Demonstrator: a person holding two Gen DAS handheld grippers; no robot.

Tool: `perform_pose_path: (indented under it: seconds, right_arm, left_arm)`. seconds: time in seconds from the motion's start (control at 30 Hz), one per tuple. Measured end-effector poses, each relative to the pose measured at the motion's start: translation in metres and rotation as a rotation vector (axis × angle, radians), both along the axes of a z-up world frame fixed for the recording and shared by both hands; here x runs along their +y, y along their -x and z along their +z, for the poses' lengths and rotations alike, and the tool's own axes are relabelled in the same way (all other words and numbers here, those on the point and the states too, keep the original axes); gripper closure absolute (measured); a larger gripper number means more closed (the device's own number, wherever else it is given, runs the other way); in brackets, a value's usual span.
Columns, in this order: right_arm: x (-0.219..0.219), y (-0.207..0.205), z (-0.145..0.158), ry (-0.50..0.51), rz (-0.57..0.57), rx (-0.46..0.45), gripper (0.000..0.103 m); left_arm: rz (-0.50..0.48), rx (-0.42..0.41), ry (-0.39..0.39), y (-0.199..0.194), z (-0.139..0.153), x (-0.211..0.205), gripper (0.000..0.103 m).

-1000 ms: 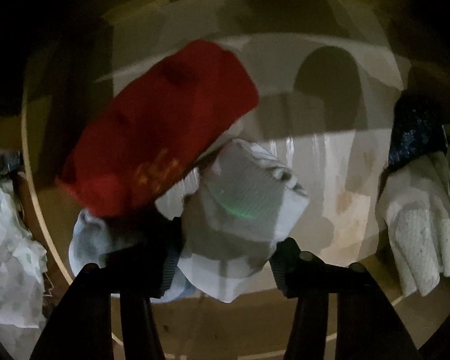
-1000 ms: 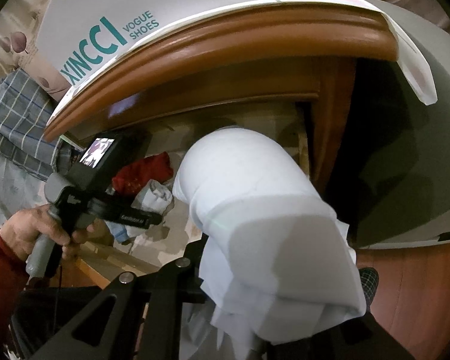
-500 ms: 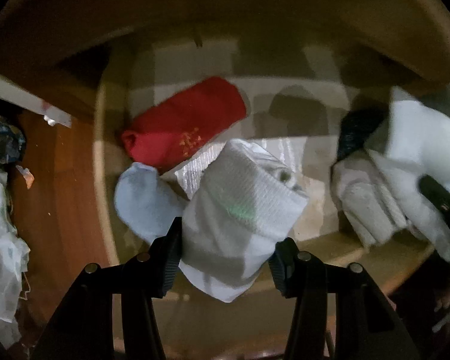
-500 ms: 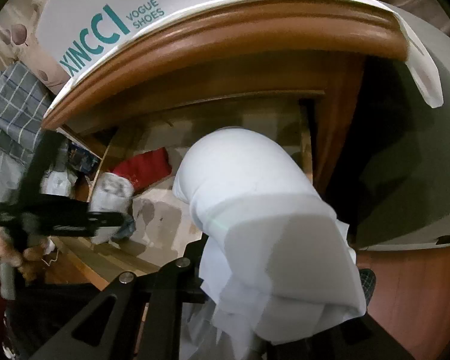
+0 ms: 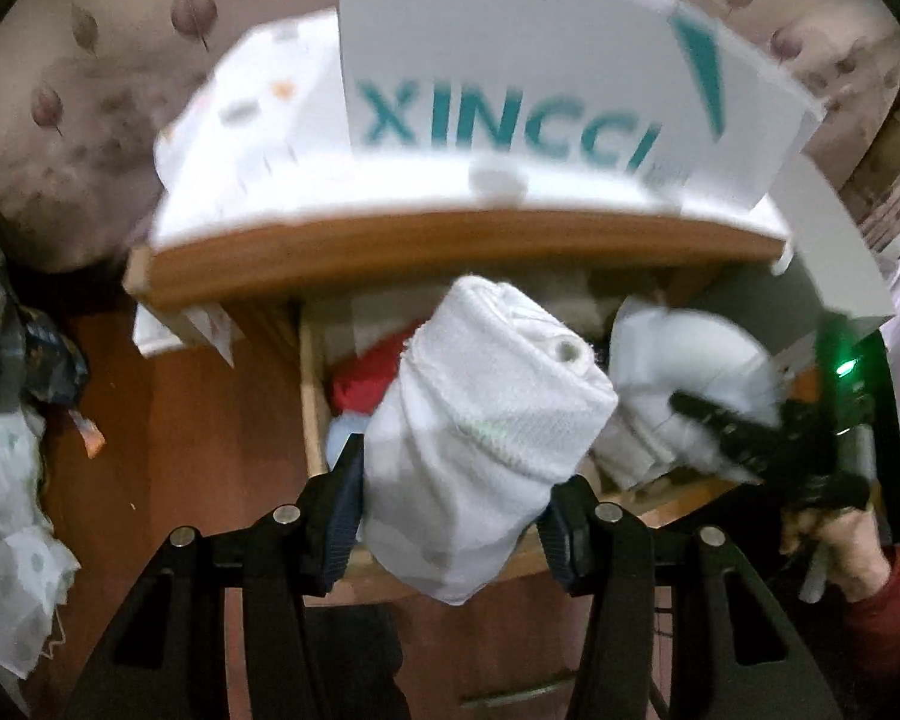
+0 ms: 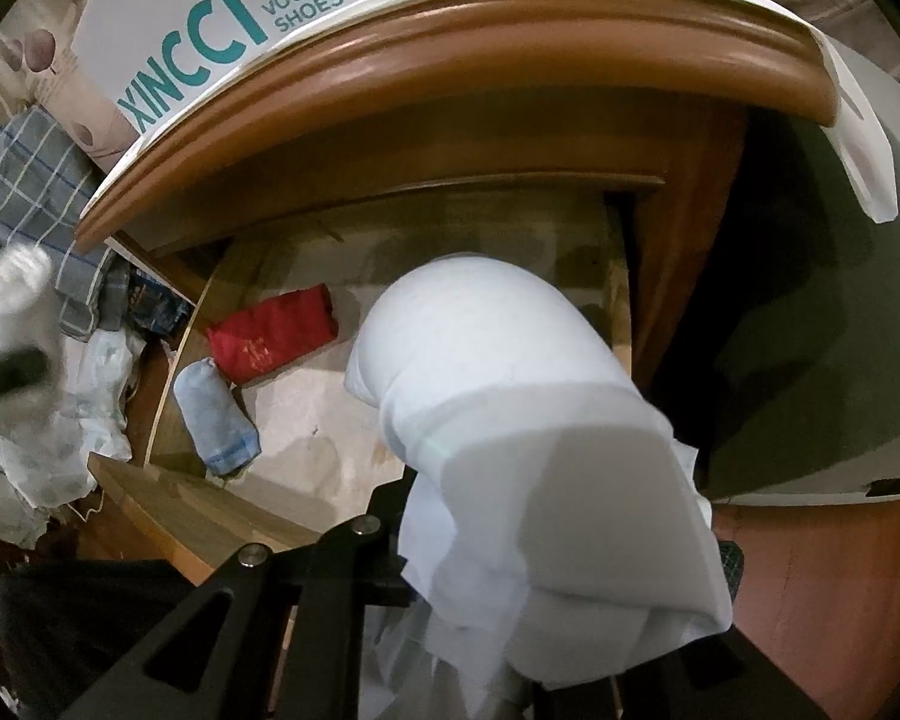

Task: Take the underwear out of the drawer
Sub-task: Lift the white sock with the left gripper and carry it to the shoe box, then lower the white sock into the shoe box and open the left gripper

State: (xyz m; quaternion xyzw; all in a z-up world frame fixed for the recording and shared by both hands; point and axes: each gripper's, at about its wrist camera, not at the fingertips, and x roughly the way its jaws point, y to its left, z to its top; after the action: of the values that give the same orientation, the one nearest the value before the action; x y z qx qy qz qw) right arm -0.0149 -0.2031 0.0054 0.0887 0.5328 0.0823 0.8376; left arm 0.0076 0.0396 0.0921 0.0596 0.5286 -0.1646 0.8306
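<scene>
My left gripper [image 5: 456, 498] is shut on a rolled white ribbed underwear piece [image 5: 486, 420] and holds it above the open wooden drawer [image 5: 311, 396]. In the right wrist view that roll [image 6: 12, 294] is a blur at the far left, outside the drawer. My right gripper [image 6: 528, 594] is shut on a smooth white underwear roll [image 6: 510, 408] over the drawer's right side; the cloth hides its right finger. A red roll [image 6: 276, 336] and a light blue roll [image 6: 216, 420] lie on the drawer floor at the left.
A white XINCCI shoe box [image 6: 222, 18] stands on the cabinet top [image 6: 450, 60] above the drawer. Checked cloth [image 6: 30, 180] and crumpled plastic bags [image 6: 60, 426] lie left of the cabinet. A pale grey surface [image 6: 810, 360] is at the right. A person's hand [image 5: 834, 546] holds the right gripper.
The left gripper has risen out of the drawer and tilted up, carrying the white ribbed roll. The red and blue rolls stayed inside. The right gripper has kept still.
</scene>
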Motion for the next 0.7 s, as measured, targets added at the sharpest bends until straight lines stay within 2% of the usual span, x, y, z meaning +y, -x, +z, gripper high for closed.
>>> perform_pose_path:
  seconds: [0.1, 0.23, 0.4, 0.57, 0.7]
  right_arm:
    - [-0.001, -0.001, -0.002, -0.001, -0.002, 0.005, 0.092]
    - [-0.002, -0.001, -0.002, -0.002, -0.001, 0.005, 0.092]
    - [-0.002, 0.000, -0.002, 0.001, -0.001, 0.005, 0.092]
    - [-0.002, -0.001, -0.002, -0.002, -0.001, 0.010, 0.092]
    - [-0.003, -0.002, -0.002, -0.005, -0.004, 0.013, 0.092]
  left_arm:
    - [-0.009, -0.060, 0.005, -0.002, 0.030, 0.002, 0.056]
    - [-0.015, -0.157, 0.010, -0.006, 0.086, 0.001, 0.056]
    - [-0.025, -0.259, 0.025, -0.034, 0.137, -0.010, 0.056]
    - [-0.002, -0.283, 0.014, -0.080, 0.159, -0.031, 0.056]
    - [0.032, -0.271, 0.006, -0.121, 0.161, -0.052, 0.055]
